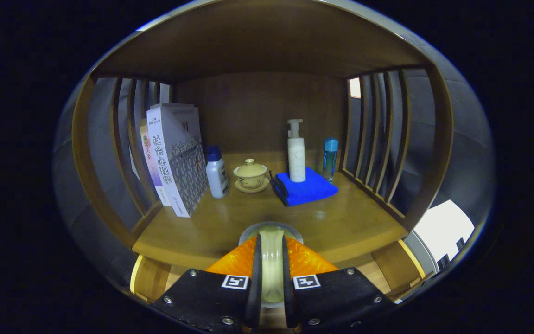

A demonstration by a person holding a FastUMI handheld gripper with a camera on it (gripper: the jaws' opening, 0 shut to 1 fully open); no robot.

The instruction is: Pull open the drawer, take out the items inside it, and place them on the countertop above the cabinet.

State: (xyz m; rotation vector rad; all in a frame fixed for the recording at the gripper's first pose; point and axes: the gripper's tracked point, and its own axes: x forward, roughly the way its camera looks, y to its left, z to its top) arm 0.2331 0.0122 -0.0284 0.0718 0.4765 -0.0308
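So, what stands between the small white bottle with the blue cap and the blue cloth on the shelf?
In the gripper view, a lidded cup on its saucer stands between the white bottle and the blue cloth. The gripper is closed on a pale round object.

upright books (174, 157) leaning against the left slatted side, white blue-capped bottle (216, 172) just beside them, lidded cup on saucer (251, 176) in the middle, white pump bottle (296, 152) standing on folded blue cloth (306, 189), clear blue bottle (329, 158) near the right slats.

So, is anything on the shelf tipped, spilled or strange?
Nothing spilled. The pump bottle stands on the folded blue cloth, slightly unusual. The gripper jaws are shut on a pale round plate held edge-on.
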